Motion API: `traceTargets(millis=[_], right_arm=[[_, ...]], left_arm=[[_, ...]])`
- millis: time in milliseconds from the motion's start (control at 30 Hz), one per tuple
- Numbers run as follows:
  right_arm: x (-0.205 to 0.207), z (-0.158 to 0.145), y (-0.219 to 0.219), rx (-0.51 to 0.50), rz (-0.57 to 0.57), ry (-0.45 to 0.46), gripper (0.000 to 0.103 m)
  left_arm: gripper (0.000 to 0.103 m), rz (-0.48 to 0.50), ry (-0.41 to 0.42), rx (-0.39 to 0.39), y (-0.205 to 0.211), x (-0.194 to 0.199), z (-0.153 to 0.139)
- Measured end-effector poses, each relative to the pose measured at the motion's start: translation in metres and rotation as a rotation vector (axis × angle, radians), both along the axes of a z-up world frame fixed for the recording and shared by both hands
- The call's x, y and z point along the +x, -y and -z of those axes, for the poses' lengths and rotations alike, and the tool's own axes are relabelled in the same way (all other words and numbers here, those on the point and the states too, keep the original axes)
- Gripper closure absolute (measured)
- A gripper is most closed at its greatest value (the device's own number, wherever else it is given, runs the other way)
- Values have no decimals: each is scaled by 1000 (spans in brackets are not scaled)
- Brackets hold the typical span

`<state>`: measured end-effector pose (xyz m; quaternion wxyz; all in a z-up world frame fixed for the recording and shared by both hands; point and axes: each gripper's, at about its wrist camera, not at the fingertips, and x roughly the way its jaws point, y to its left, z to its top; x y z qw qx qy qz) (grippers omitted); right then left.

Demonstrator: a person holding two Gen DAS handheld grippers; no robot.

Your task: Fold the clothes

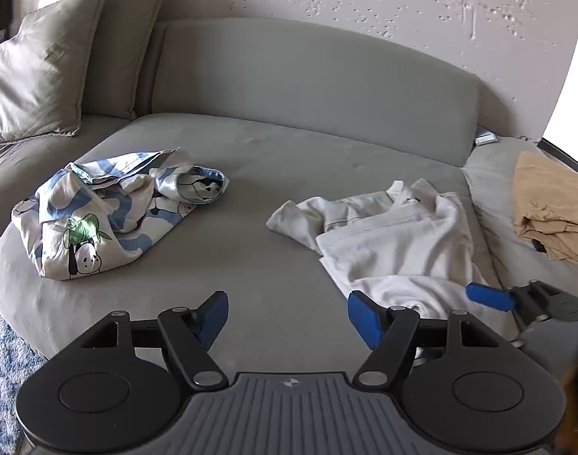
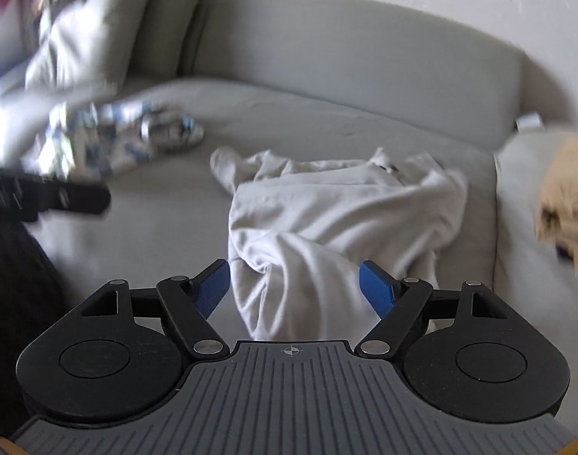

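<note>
Now the white garment point(image 2: 338, 208) lies crumpled on the grey sofa point(image 1: 289, 144) seat, toward its right edge. Right gripper point(image 2: 294, 288) has its jaws apart, straddling a fold without pressing it. Left gripper point(image 1: 288, 320) hovers with jaws apart over bare seat. A panda-print garment point(image 1: 107, 208) sits bunched near the left edge.

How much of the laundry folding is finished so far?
The tan garment at the sofa's right end looks folded already. The right gripper stands open around a bunched edge of the white garment, not pinching it. The left gripper is open and empty. The patterned garment lies crumpled.
</note>
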<state>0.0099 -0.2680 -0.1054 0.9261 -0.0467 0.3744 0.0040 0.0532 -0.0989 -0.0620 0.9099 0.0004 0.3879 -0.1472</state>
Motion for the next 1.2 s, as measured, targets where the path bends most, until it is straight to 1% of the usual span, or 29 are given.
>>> traceTargets(millis=[67, 100, 133, 167, 233, 367, 400, 433, 467, 500, 533, 600, 633, 700, 733, 767, 833, 867, 900, 933, 1000, 1033, 1133, 1200], right_arm=[[11, 16, -12, -84, -5, -27, 25], [16, 24, -15, -118, 0, -43, 41], [18, 29, -14, -137, 23, -47, 62], [15, 24, 0, -60, 84, -18, 97], [6, 12, 32, 109, 212, 44, 98], [-46, -17, 120, 326, 657, 225, 98], [-55, -18, 140, 351, 742, 207, 97], [-59, -14, 157, 373, 787, 137, 95], [-62, -10, 170, 396, 809, 60, 83], [-67, -9, 175, 403, 830, 16, 75], [-72, -8, 178, 410, 850, -25, 71], [-83, -20, 165, 380, 827, 41, 47], [-89, -27, 158, 365, 814, 76, 45], [-92, -40, 142, 416, 704, 163, 46], [-88, -43, 135, 467, 633, 175, 47], [-82, -37, 134, 559, 611, 154, 47], [-70, -23, 133, 748, 573, 107, 50], [-65, -11, 135, 839, 595, 77, 55], [-60, 0, 135, 895, 623, 52, 58], [-55, 11, 135, 949, 652, 28, 58], [-47, 21, 129, 951, 699, 50, 58], [-44, 24, 127, 957, 711, 80, 58], [-28, 30, 118, 920, 781, 143, 57], [-16, 39, 115, 903, 852, 148, 57]], left_arm=[[34, 3, -2, 1, 2, 4, 3], [34, 8, -3, 2, 3, 6, 4], [33, 13, -2, 3, 5, 8, 5], [33, 20, 0, 1, 6, 9, 6], [33, 29, 3, -1, 9, 11, 7], [33, 39, -13, -25, 16, 15, 11], [33, 46, -22, -25, 20, 16, 14], [33, 55, -32, -23, 24, 17, 16], [33, 63, -41, -20, 29, 18, 18], [32, 72, -47, -21, 33, 18, 19], [30, 80, -52, -22, 36, 17, 21], [28, 97, -49, -27, 43, 16, 21], [28, 106, -46, -30, 47, 16, 21], [27, 121, -42, -41, 54, 16, 20], [27, 127, -39, -49, 57, 18, 19], [27, 124, -31, -57, 59, 19, 18], [23, 120, -16, -73, 62, 22, 15], [22, 118, -8, -82, 64, 23, 14], [21, 115, -1, -90, 66, 25, 12], [20, 112, 2, -100, 65, 26, 11], [20, 105, 5, -113, 64, 28, 10], [20, 99, 0, -113, 62, 29, 12], [20, 81, -21, -123, 57, 31, 15], [20, 74, -30, -129, 53, 31, 18]])
